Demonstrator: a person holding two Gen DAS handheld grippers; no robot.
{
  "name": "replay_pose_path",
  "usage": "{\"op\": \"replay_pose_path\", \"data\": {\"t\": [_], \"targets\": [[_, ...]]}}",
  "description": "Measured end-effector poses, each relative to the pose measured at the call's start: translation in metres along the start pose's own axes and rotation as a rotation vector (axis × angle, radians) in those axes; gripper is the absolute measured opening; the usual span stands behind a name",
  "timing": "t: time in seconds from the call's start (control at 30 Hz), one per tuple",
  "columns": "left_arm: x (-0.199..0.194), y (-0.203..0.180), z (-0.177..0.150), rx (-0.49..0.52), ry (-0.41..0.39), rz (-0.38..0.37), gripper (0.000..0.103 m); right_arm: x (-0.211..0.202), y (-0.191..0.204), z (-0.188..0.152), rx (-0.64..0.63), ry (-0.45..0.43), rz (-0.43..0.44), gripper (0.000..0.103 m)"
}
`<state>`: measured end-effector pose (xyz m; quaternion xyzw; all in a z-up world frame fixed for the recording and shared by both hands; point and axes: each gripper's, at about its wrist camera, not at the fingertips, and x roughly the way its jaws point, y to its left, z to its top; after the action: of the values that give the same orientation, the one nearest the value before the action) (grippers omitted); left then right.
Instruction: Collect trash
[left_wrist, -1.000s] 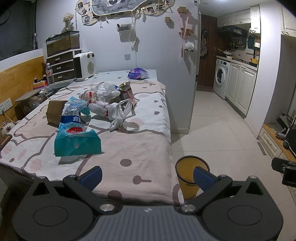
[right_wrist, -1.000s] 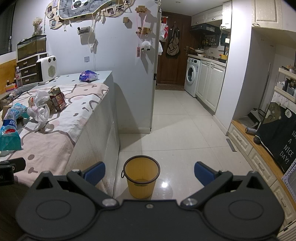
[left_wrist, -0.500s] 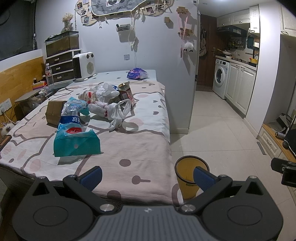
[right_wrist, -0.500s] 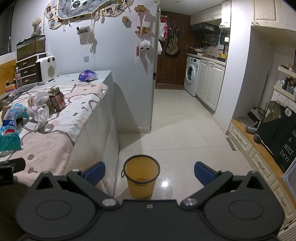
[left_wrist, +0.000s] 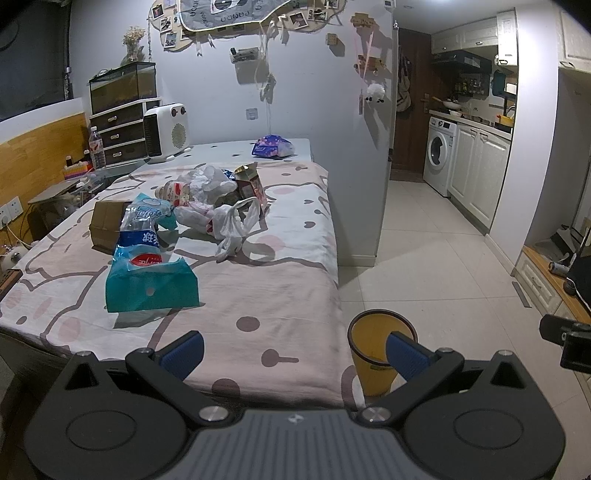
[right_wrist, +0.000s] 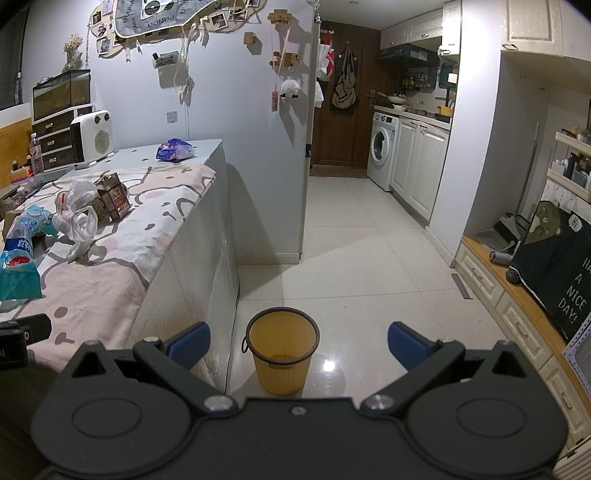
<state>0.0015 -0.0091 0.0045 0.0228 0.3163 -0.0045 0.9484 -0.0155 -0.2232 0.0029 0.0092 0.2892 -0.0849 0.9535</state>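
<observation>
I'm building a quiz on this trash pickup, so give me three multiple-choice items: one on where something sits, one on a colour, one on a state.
1. Where does the waste bin stand?
A. On the bed
B. On the tiled floor beside the bed's corner
C. On the kitchen counter

2. What colour is the tissue pack nearest the left tool?
A. Teal
B. Red
C. Black

3. How do the fingers of the right tool stand?
A. Shut on a bottle
B. Shut on a bag
C. Spread apart, holding nothing

Answers:
1 B, the bin rests on the tiles next to the bed.
2 A, its wrapper is plainly teal.
3 C, both blue pads sit wide with only the bin visible between them.
</observation>
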Motion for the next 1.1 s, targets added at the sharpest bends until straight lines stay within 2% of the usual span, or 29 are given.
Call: {"op": "replay_pose_path", "data": {"t": [0.33, 0.5, 0.87, 1.1], "targets": [[0.001, -0.003, 0.001, -0.004, 0.007, -0.007, 0.103, -0.001, -0.003, 0.000, 0.002, 0.004, 0.007, 0.103], [0.010, -0.006, -0.001, -0.008, 0.020, -0.001, 0.103, 0.015, -0.003, -0.007, 0.014, 0.028, 0.029, 0.103], [0.063, 0.030, -0.011, -0.077, 0.011, 0.081, 0.103, 0.066, 0.013, -0.013, 0.022, 0.011, 0.081, 0.103], [0.090, 0.059, -0.004, -0.133, -0.030, 0.152, 0.103, 0.105, 0.031, -0.002, 0.033, -0.011, 0.172, 0.103]]}}
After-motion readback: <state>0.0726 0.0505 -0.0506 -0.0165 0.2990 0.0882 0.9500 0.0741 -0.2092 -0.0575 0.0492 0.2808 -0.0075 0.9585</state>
